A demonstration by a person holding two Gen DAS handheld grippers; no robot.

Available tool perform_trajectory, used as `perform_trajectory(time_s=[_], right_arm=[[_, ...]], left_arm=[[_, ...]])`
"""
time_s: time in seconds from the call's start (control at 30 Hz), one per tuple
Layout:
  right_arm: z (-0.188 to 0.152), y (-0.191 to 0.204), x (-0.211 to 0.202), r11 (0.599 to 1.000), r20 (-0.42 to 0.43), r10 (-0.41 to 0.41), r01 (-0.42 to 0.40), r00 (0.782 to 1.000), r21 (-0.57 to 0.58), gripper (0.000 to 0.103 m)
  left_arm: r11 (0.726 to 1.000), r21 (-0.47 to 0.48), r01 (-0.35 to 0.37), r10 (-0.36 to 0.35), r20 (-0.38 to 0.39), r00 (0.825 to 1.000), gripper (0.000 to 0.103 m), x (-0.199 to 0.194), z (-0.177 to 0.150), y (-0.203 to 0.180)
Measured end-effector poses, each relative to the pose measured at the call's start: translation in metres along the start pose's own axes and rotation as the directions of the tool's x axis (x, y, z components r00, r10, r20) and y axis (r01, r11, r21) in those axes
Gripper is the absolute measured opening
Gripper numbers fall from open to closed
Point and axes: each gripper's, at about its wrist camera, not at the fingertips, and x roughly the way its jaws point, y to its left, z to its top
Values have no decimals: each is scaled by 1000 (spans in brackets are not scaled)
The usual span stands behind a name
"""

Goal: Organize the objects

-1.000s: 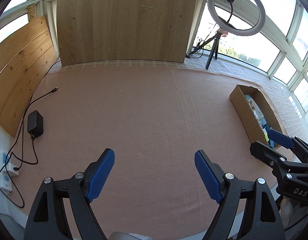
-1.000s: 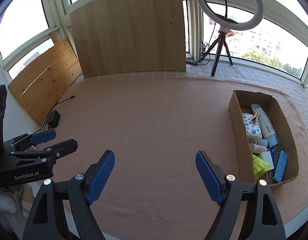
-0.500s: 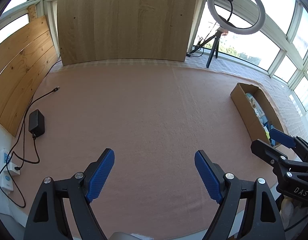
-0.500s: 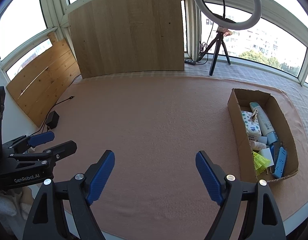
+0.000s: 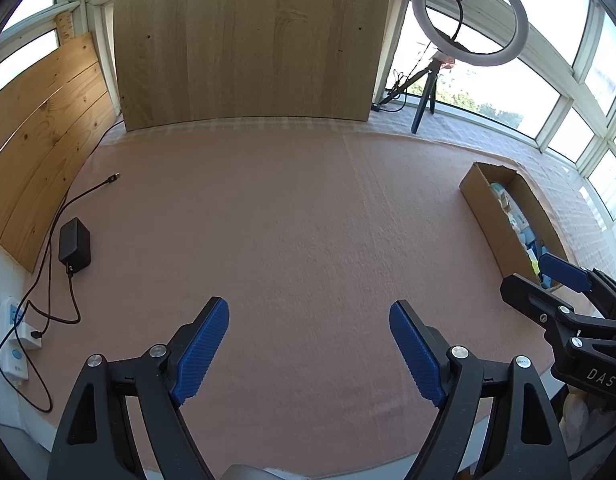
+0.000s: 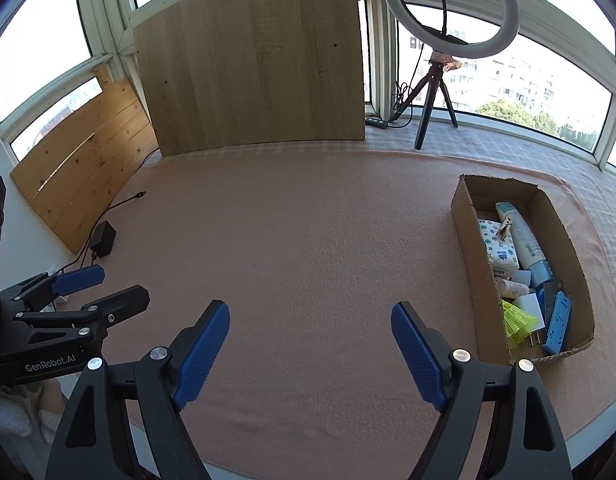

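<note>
Objects (image 6: 520, 272) seemingly all inside box (image 6: 466, 236)

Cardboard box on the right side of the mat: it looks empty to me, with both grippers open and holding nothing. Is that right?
Not quite: the cardboard box is not empty. The right wrist view shows it packed with items, among them a white bottle, a tissue pack and a blue power strip. The rest stands: the left gripper and right gripper are open and hold nothing.
</note>
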Motion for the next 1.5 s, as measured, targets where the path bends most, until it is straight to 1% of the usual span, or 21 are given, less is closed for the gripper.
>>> perform_trajectory(time_s=[0.73,1.1,1.5], right_arm=[[-2,-4,3,1000,-11,-5,5,1000,14,80],[1,-5,9,1000,-25,-4,4,1000,12,80],[2,-6,16,1000,-41,-3,3,999,8,80]], left_arm=[[1000,-1,-2,2,-3,1000,85,-1,-4,0],[1000,-4,-3,3,-11,1000,86,5,1,2],[1000,-5,-7,7,-16,1000,89,13,6,2]])
